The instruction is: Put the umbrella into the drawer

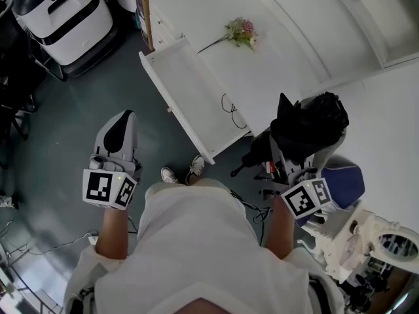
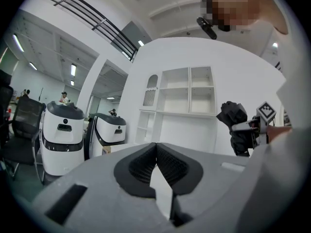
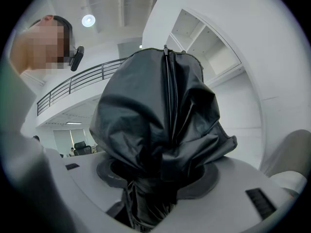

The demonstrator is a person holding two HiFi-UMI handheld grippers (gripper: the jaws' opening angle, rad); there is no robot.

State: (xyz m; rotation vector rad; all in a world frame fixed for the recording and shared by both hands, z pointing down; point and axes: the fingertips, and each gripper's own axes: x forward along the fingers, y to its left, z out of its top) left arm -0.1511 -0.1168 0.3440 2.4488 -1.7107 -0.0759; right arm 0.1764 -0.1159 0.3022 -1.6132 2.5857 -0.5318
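Room: grey-green floor [image 1: 52,129] lies under us, with white-and-black wheeled machines [image 1: 62,12] parked at the far left. The left gripper view shows two of them beside a tall white shelf unit [image 2: 180,96].
Bench: our white bench [image 1: 275,64] fills the upper right of the head view.
Drawer: the drawer [image 1: 190,87] stands pulled out of the bench's side, over the floor, with its white inside facing up.
On the bench: a flower sprig [image 1: 239,33] lies well back from the drawer. A thin black cord [image 1: 230,106] lies looped just beside the drawer's inner edge.
Around us: our shoes [image 1: 181,173] stand near the drawer's near corner. A white apparatus [image 1: 366,241] sits at the lower right. A blue object [image 1: 347,178] beside it is something we cannot name.
In the way: the bench's near corner and the drawer's end wall lie between the umbrella and the drawer's inside.
Writing: we see only black-and-white square markers, on the left marker cube [image 1: 108,188] and the right marker cube [image 1: 306,198].
Left claw: the left claw [image 2: 156,152] has its jaws pressed together at the tips with nothing between them. It hangs over the floor left of the drawer.
Right claw: the right claw [image 3: 160,181] is clamped on the folded black umbrella [image 3: 160,115], whose fabric bulges out past the jaws.
Umbrella: it is held at the bench's near corner [image 1: 308,126], near the drawer but outside it.
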